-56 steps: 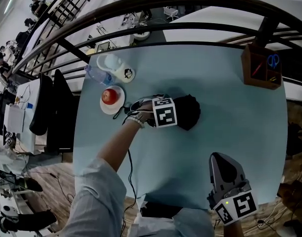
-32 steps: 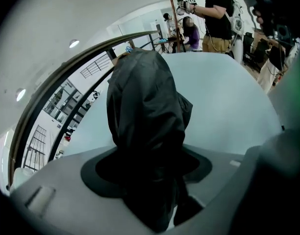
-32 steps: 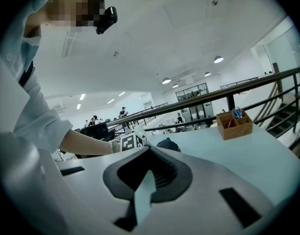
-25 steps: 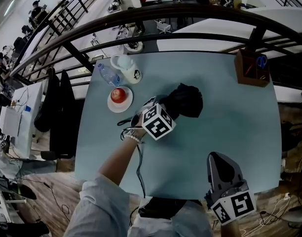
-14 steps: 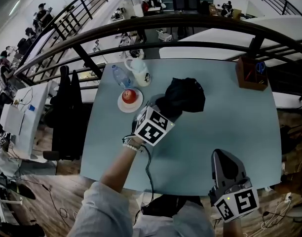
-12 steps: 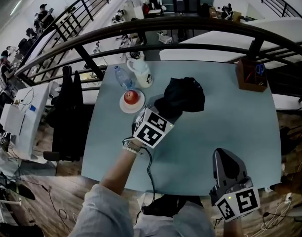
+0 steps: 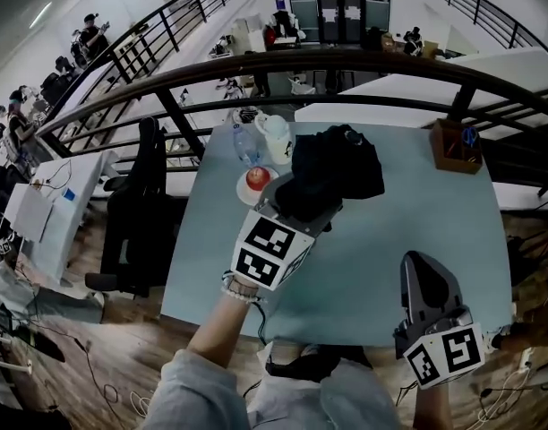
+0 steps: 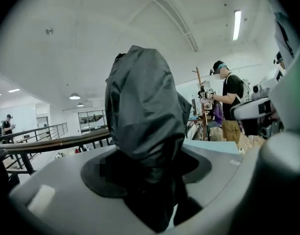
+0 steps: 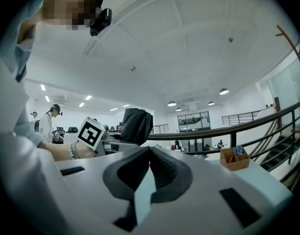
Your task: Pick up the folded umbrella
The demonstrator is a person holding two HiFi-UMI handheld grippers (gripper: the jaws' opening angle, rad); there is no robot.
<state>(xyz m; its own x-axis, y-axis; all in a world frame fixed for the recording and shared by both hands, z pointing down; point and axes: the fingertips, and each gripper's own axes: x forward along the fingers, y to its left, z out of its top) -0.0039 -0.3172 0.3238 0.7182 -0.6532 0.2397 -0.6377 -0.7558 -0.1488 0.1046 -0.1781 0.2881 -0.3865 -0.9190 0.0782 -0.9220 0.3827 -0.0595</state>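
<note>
**Left gripper lifts umbrella over office table.** A person's left gripper [image 7: 306, 208] is clamped on the folded umbrella [image 7: 335, 170], a black bundle of loosely gathered fabric. It is held up above the pale blue table [image 7: 390, 240] with its free end pointing towards the ceiling. In the left gripper view, the umbrella [image 8: 142, 126] fills the middle of the frame. Its lower end is pinched between the two jaws of the left gripper [image 8: 146, 177], which press on it from both sides. The gripper's marker cube [image 7: 269, 251] sits at 7 o'clock from the umbrella, above a bare forearm with a bracelet [image 7: 241, 287] at the wrist.

The right gripper [image 7: 421, 276] hangs at 5 o'clock from the umbrella, over the table's near right corner and well apart from it. The right gripper view shows the right gripper [image 9: 150, 173] with its jaw tips brought together and nothing between them. The umbrella [image 9: 137, 125] stands upright at 11 o'clock beyond them.

A red apple [image 7: 257, 178] on a white saucer [image 7: 244, 190] lies on the table at 9 o'clock from the umbrella. A white mug [image 7: 276, 138] and a clear water bottle [image 7: 246, 145] stand at 10 o'clock, near the far left corner. A wooden pen holder [image 7: 457, 147] stands at 2 o'clock, at the far right corner. A black office chair [image 7: 138, 206] stands off the table's left edge, and a dark railing [image 7: 256, 64] curves past its far edge.
</note>
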